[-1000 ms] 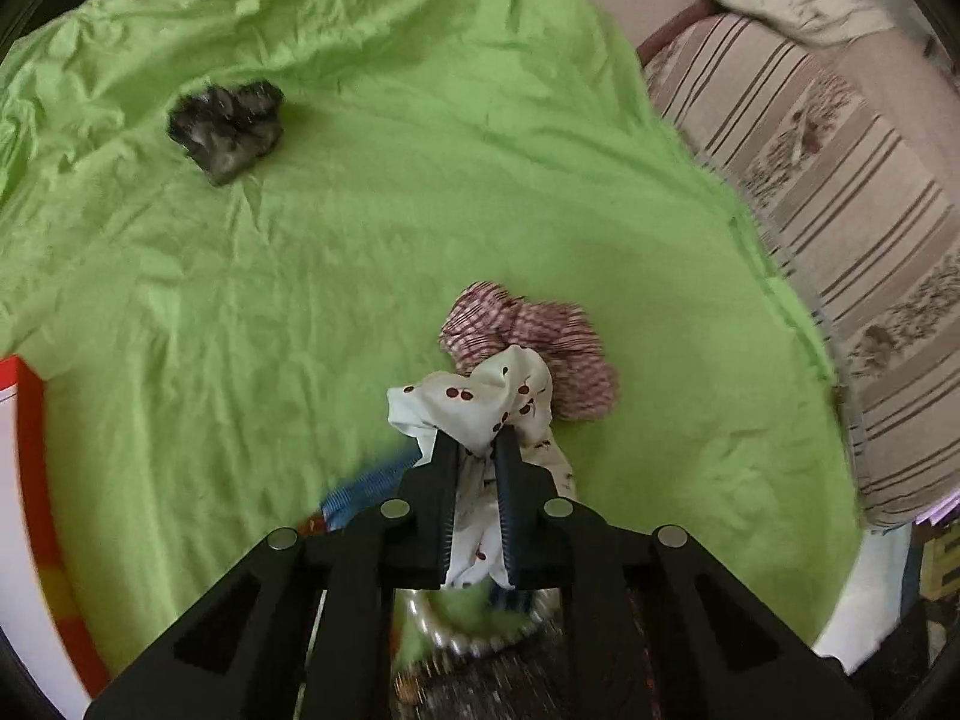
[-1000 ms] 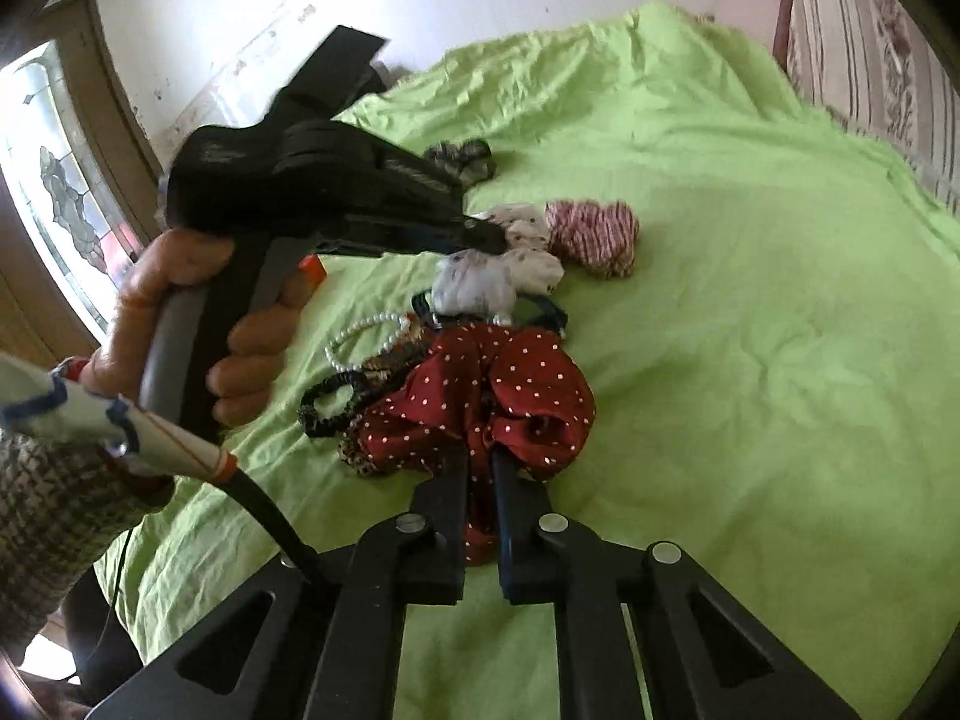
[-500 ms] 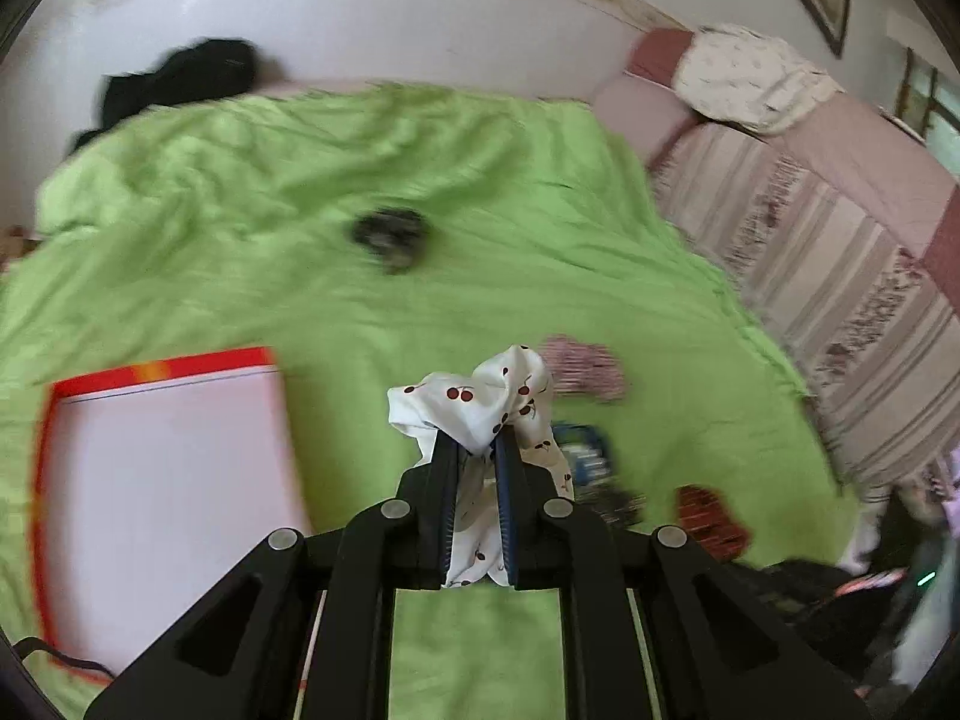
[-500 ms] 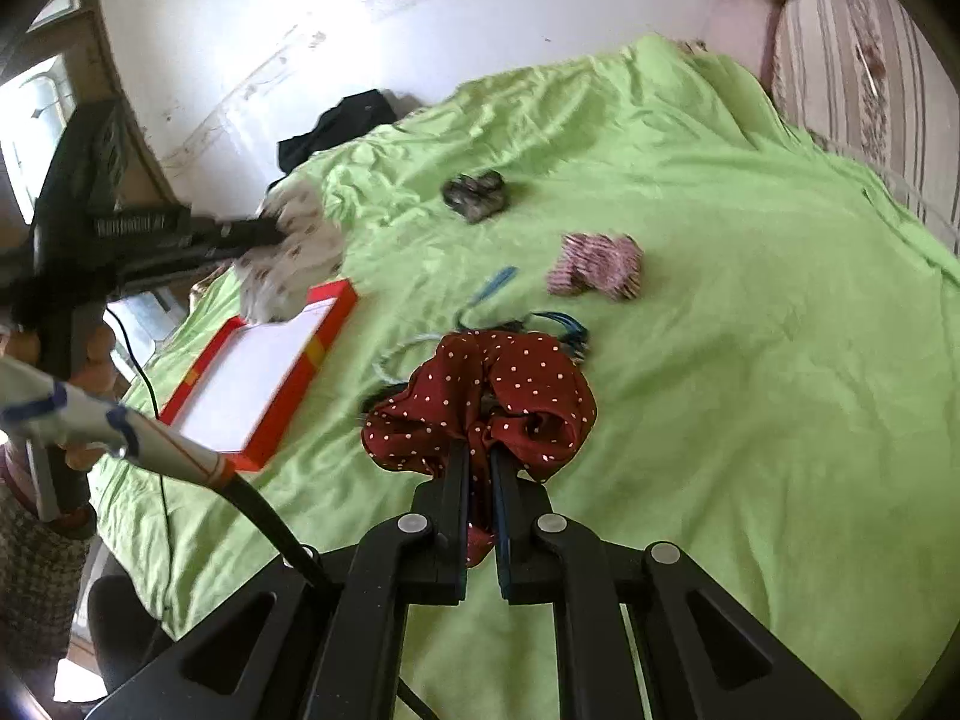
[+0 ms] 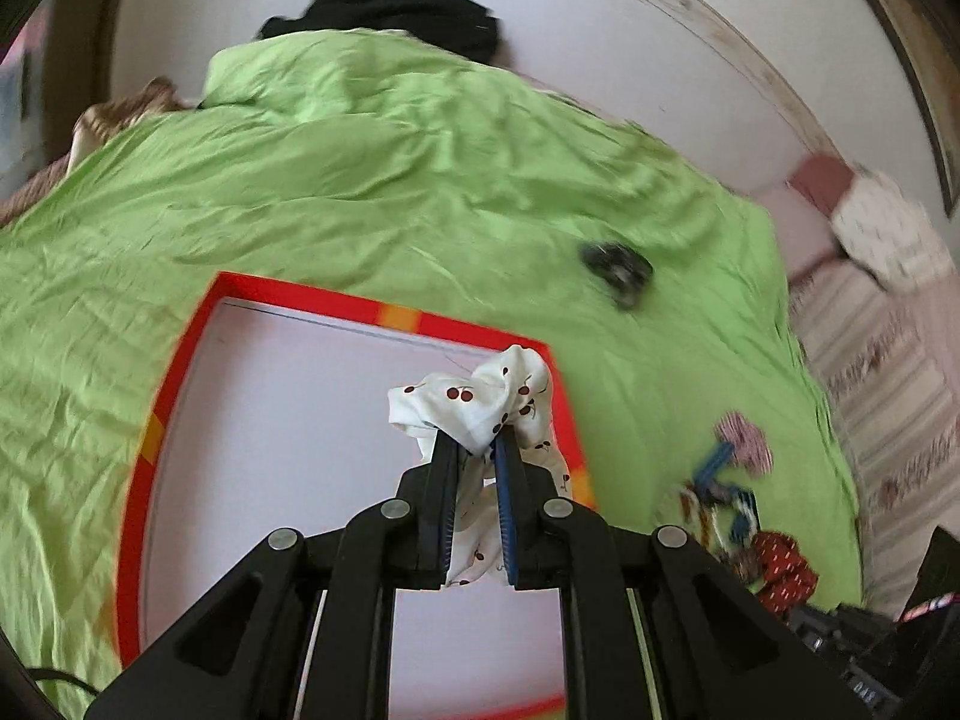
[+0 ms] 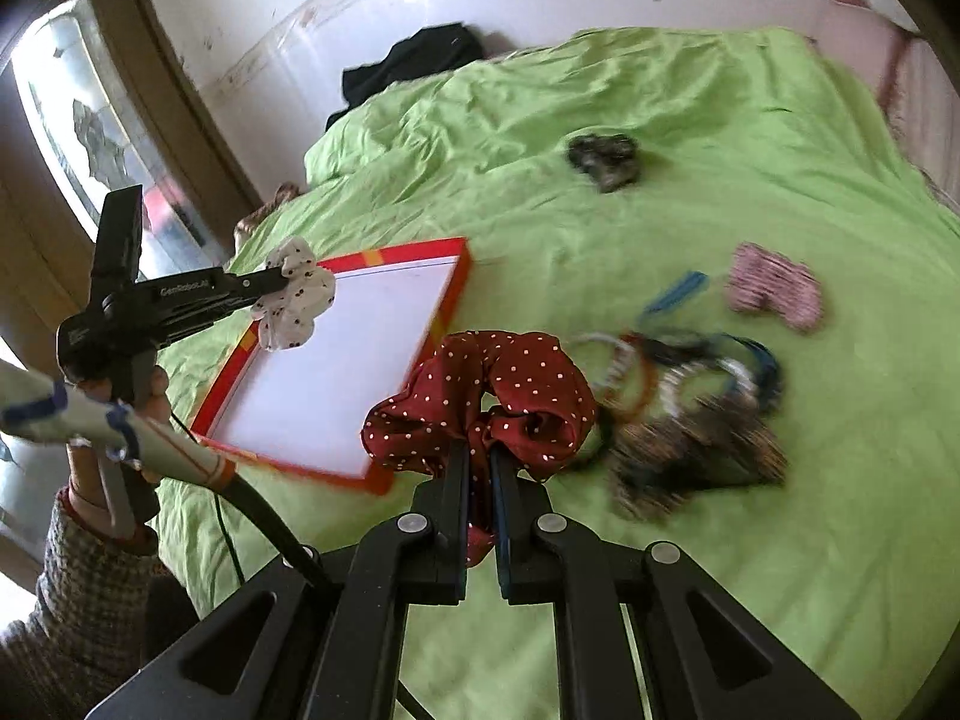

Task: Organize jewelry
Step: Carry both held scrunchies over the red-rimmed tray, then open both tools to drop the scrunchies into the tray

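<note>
Dangling white cherry-print scrunchie, crumpled

At the bottom centre of the frame the right gripper is clamped on a dark red, white-dotted scrunchie, held above the green bedsheet. At the left, a hand holds the left gripper, whose tip pinches a white cherry-print scrunchie over the upper left edge of a red-framed white board lying on the sheet. To the right lies a blurred heap of bangles and hair ties, with a pink striped scrunchie beyond it and a dark scrunchie further up.
</note>
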Motion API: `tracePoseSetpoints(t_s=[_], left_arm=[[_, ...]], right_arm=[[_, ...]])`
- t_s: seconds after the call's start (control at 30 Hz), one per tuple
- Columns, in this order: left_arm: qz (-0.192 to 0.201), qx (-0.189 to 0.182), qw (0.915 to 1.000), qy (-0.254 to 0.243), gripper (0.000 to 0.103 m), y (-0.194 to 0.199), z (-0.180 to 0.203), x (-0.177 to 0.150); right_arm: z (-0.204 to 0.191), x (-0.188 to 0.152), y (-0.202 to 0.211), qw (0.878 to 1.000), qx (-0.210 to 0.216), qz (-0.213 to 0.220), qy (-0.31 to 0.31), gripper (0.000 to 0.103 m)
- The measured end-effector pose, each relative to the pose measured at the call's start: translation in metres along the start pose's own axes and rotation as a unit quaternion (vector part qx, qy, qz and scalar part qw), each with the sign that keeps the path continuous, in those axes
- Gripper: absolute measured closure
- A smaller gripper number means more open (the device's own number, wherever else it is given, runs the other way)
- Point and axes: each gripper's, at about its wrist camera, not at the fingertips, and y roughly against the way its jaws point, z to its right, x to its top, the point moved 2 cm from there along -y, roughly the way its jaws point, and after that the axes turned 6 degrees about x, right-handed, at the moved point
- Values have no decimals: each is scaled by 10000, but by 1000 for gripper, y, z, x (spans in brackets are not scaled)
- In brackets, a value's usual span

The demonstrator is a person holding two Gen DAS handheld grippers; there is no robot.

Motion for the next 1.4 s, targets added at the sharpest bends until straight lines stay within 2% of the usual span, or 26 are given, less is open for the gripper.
tracePoseSetpoints(t_s=[0.27,0.53,0.7,0.8,0.87,0.9,0.93,0.97,1.03,1.13,1.27,1.4], left_arm=[[-34,-117,9963,852,91,-45,-69,28],[1,242,9949,977,91,-66,-100,41],[-82,219,9945,1025,91,-69,-104,40],[-69,237,9942,1045,90,-69,-104,39],[-21,261,9935,1112,81,-66,-105,39],[15,254,9931,1146,73,-65,-106,40],[74,233,9925,1201,67,-62,-107,40],[107,225,9921,1232,66,-59,-108,40],[193,191,9913,1284,61,-53,-108,41],[274,77,9908,1324,52,-45,-107,42],[367,91,9909,1294,48,-37,-104,41],[436,212,9917,1193,46,-32,-100,37]], right_arm=[[-43,62,-89,9991,71,-248,350,96],[-69,106,-179,9954,-238,-528,761,96],[-70,112,-208,9929,-490,-702,828,96],[-70,113,-216,9911,-657,-747,888,95],[-69,114,-219,9905,-742,-738,888,94],[-70,114,-218,9904,-794,-709,883,94],[-70,115,-217,9903,-822,-690,886,90],[-71,116,-216,9900,-847,-683,900,81],[-74,117,-212,9893,-908,-632,952,71],[-78,119,-199,9881,-970,-520,1079,70],[-79,116,-172,9879,-1008,-388,1112,61],[-73,106,-142,9869,-1117,-298,1123,61]])
